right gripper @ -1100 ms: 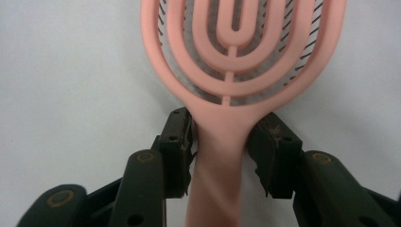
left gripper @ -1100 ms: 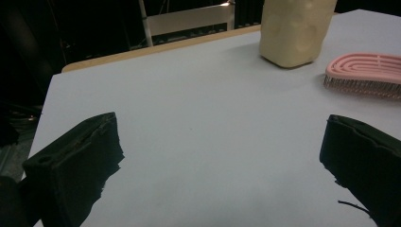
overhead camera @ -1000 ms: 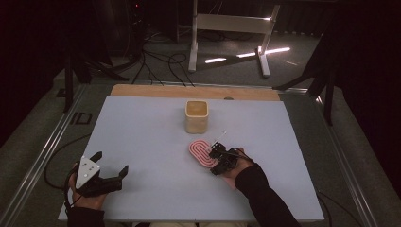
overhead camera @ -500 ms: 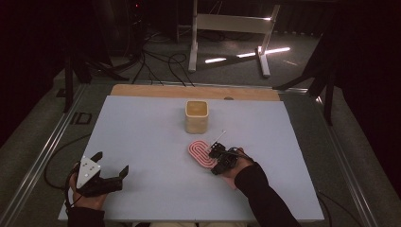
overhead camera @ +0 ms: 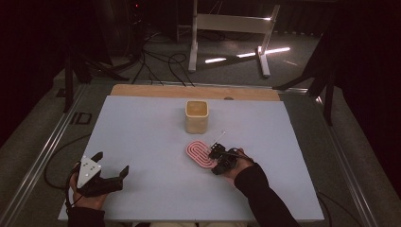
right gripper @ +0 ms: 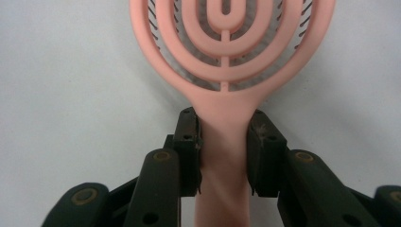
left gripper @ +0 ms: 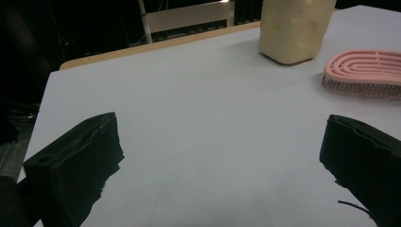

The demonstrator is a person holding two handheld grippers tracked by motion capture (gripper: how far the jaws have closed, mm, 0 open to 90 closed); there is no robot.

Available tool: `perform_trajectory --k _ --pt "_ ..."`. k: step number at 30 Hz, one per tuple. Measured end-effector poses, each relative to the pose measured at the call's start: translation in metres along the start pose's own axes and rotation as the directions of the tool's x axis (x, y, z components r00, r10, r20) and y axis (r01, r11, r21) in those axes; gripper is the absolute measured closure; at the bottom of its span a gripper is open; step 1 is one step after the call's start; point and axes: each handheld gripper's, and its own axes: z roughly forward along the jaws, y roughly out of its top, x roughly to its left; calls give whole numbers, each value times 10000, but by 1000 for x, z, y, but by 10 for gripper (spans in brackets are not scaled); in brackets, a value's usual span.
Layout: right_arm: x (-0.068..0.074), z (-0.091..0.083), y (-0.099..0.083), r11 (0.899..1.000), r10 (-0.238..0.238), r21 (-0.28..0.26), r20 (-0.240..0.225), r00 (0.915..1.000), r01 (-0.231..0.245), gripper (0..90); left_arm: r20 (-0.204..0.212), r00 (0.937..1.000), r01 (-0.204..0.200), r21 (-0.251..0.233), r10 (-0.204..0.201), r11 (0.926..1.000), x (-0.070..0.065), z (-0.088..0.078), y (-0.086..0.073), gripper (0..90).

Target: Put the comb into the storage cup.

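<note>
Closing my right hand-held gripper (right gripper: 222, 151) on the pink brush (right gripper: 227, 52) at its stiff, light handle; pads touch both sides. Left hand-held gripper (overhead camera: 109, 176) gapes empty.

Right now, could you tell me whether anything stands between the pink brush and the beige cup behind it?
Nothing visible does. The pink brush lies flat with its handle between the jaws of the right gripper, which have just been closing on it. The table between brush and beige cup is bare.
</note>
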Motion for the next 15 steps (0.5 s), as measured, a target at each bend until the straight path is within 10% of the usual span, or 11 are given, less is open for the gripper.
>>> perform_trajectory --k 15 --pt "7 -6 -1 9987 -177 -466 174 9997 185 701 56 10000 17 121 -17 9999 -1 2 -1 0"
